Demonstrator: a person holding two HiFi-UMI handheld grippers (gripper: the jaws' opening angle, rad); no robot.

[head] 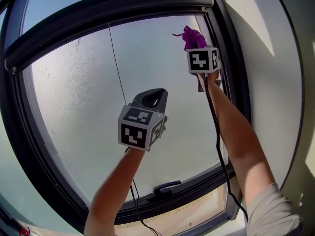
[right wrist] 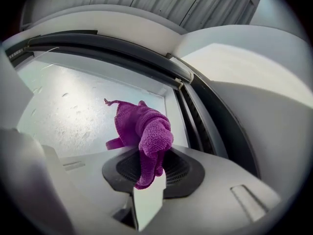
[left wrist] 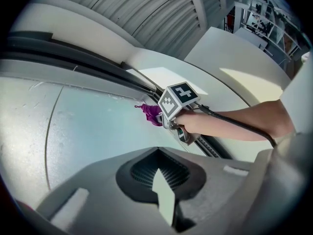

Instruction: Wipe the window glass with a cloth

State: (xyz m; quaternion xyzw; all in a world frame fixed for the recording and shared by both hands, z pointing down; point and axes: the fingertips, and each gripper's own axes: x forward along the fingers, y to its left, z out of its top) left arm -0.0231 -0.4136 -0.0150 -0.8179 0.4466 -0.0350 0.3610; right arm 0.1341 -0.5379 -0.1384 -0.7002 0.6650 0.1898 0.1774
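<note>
The frosted window glass [head: 78, 97] fills the head view inside a dark frame [head: 123, 6]. A purple cloth [head: 192, 37] is pressed near the glass's upper right corner, and my right gripper [head: 197, 47] is shut on it. In the right gripper view the cloth [right wrist: 144, 129] bunches out of the closed jaws [right wrist: 149, 156] against the glass [right wrist: 63, 111]. My left gripper [head: 152, 98] hovers before the middle of the pane, shut with nothing in it. The left gripper view shows its closed jaws [left wrist: 159, 154], the cloth [left wrist: 151, 113] and the right gripper's cube [left wrist: 177, 101].
A thin cord [head: 117, 68] hangs down across the glass. A dark window handle [head: 166, 186] sits on the lower frame. A black cable [head: 219, 146] trails along the right forearm. A white wall [head: 275, 82] borders the frame on the right.
</note>
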